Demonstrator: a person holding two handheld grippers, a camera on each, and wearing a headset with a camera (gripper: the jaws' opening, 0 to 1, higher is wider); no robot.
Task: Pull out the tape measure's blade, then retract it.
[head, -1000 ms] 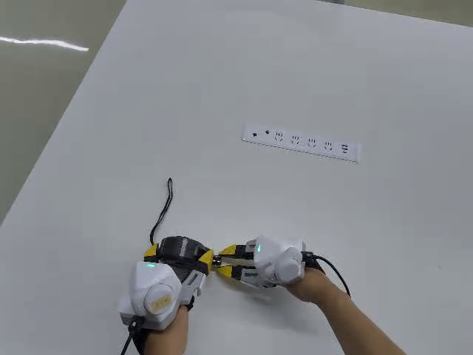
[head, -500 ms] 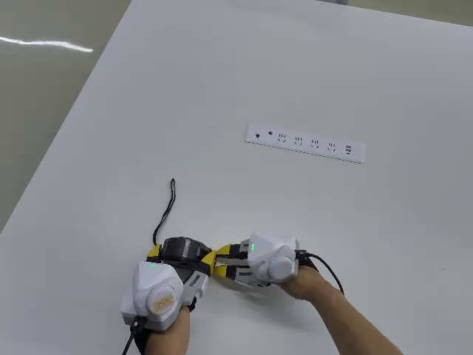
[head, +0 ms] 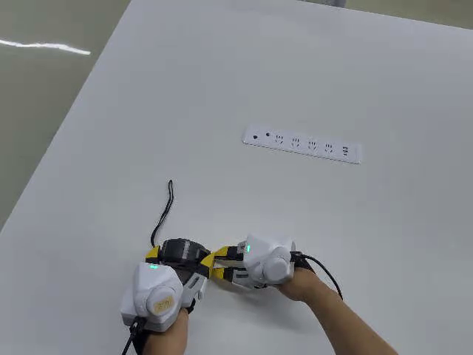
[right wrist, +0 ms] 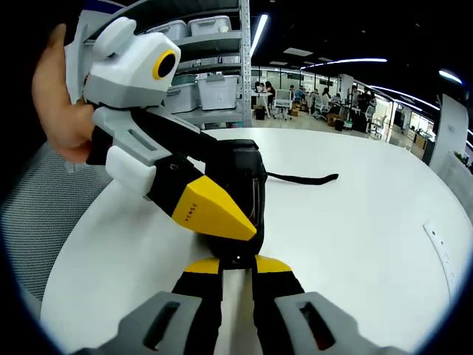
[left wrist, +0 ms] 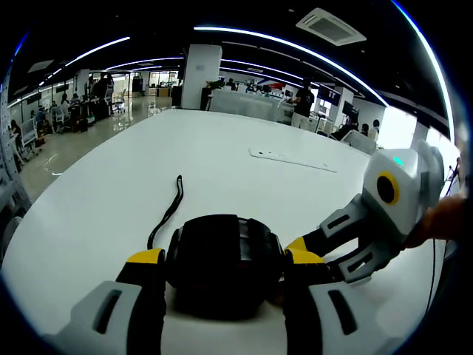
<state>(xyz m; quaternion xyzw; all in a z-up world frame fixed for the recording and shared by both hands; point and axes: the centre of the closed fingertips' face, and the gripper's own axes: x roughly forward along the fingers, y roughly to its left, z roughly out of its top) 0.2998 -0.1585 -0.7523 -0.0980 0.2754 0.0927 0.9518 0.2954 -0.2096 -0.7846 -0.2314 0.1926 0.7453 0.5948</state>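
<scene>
A broad white workbench [head: 310,74] stands in an open hall with shelving and ceiling strip lights. The only thing on it besides the task's own is a white power strip [head: 301,143], well apart, at about 1 o'clock from the work.

The tape measure [head: 181,250], black-cased, sits at the near edge of the bench, toward 7 o'clock in the head view. Its wrist strap [head: 164,211] trails loose across the surface toward 11 o'clock. The left gripper [left wrist: 224,257] clamps the case from both sides, jaws spread to the body's width and yellow tips pressed on its flanks. That hold probably anchors the body so it cannot slide when the blade is drawn.

The right gripper [right wrist: 238,265] comes in from 3 o'clock, facing the case's mouth. Its jaws are drawn almost together with only a thin gap, tips touching the case. A small dark piece between them looks like the blade's hook [right wrist: 238,259]; I judge it pinched, though it is too small to be sure. No length of blade shows, so the pull seems not yet made, or the retraction is complete.
</scene>
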